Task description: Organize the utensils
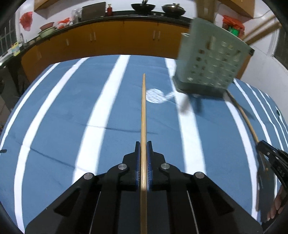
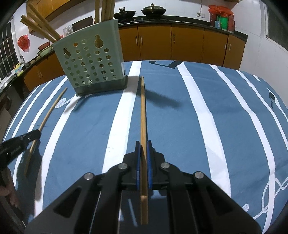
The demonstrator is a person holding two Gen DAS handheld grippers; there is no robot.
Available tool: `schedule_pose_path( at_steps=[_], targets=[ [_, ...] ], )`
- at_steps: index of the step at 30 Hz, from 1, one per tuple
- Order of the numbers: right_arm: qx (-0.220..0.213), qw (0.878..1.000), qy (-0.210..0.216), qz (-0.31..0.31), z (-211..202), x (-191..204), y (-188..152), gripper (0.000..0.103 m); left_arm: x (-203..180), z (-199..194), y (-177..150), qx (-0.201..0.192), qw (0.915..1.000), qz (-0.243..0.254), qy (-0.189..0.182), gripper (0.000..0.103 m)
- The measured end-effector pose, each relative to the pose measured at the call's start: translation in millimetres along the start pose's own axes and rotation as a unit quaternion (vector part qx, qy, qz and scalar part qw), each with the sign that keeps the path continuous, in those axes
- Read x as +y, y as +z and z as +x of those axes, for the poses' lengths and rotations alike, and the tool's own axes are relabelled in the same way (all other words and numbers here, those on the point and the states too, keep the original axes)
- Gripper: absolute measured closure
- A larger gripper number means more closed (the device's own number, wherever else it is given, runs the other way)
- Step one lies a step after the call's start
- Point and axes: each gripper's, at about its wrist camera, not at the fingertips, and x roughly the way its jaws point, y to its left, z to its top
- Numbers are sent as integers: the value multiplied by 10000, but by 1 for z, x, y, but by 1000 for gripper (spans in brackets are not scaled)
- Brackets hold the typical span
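Observation:
My left gripper (image 1: 143,144) is shut on a wooden chopstick (image 1: 143,111) that points forward over the blue striped tablecloth (image 1: 72,117). My right gripper (image 2: 143,144) is shut on a second wooden chopstick (image 2: 143,111), held above the cloth. A pale green perforated utensil holder (image 2: 90,66) stands at the far left in the right wrist view, with several chopsticks (image 2: 39,27) sticking out of its top. In the left wrist view the holder (image 1: 210,61) is at the upper right, blurred. The left gripper (image 2: 38,134) and its chopstick (image 2: 48,113) show at the left of the right wrist view. The right gripper's fingertip (image 1: 264,147) and its chopstick (image 1: 244,117) show at the right edge of the left wrist view.
The table edge (image 2: 180,62) lies beyond the holder. Behind it runs a kitchen counter with orange cabinets (image 2: 180,43), woks (image 2: 153,10) and bags (image 2: 221,16) on top. A sink area (image 2: 16,70) is at far left.

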Motion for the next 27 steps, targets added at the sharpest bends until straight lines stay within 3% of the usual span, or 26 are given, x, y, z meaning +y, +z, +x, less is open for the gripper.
schedule_pose_path(
  at_steps=[27],
  targets=[
    [23, 9999, -125, -16, 8, -5, 2, 94, 4, 5, 4, -91, 9999, 30, 61, 93]
  ],
)
